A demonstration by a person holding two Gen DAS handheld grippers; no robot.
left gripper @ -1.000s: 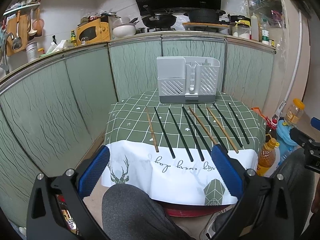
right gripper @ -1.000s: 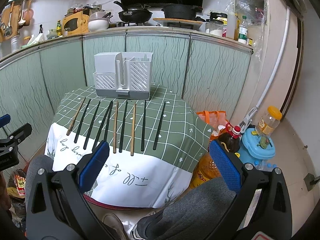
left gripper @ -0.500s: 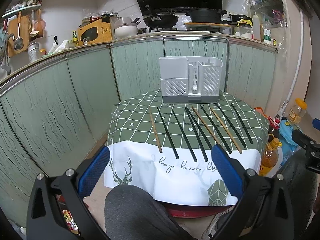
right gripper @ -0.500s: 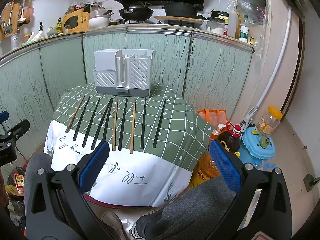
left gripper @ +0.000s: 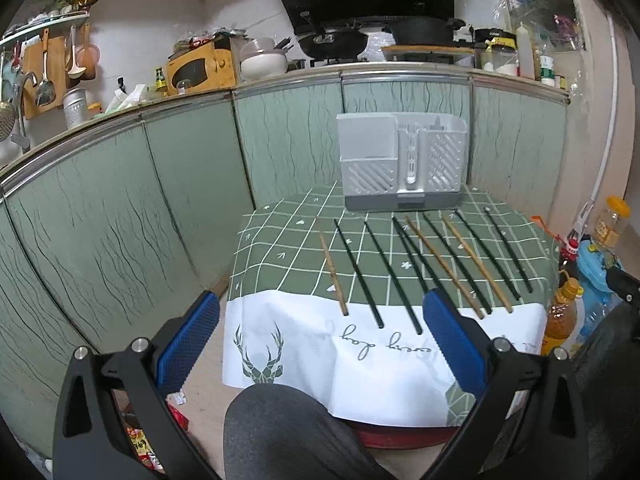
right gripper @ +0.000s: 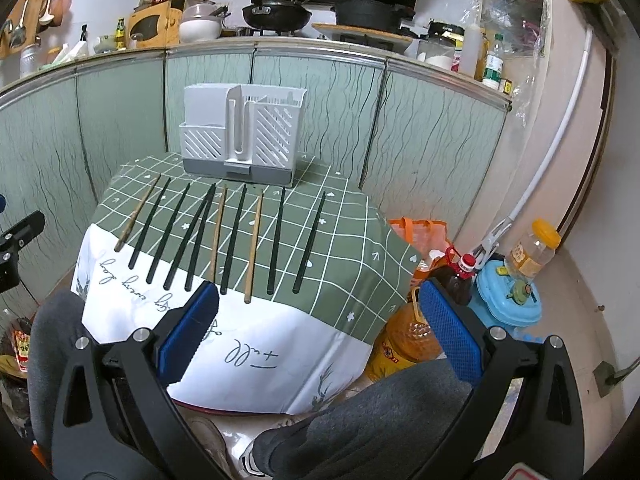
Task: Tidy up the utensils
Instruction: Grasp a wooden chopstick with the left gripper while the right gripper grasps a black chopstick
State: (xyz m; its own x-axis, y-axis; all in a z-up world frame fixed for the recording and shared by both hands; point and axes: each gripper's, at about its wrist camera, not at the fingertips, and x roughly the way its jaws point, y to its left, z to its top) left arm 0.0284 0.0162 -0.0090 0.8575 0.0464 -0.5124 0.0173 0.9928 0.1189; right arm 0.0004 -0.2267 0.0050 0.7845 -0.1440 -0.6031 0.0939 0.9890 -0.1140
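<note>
left tongs [left gripper: 320,332]: wide open, empty, short of the desk edge
right tongs [right gripper: 318,328]: wide open, empty
chopsticks [right gripper: 236,236]: row on desk [right gripper: 352,248], ahead of both tongs, black and wooden mixed
utensil holder [right gripper: 244,136]: upright beyond chopsticks, far desk edge

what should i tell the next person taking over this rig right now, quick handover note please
Left hand-held gripper: open, empty, held short of the table.
Right hand-held gripper: open, empty, also short of the table.
Ten chopsticks, seven long dark ones and three light wooden ones, lie side by side on the green checked tablecloth.
The white slotted plastic utensil holder stands upright at the far edge; no chopsticks visible in it.
Done: nothing.
Left: pick up every chopstick and put it in the holder.
</note>
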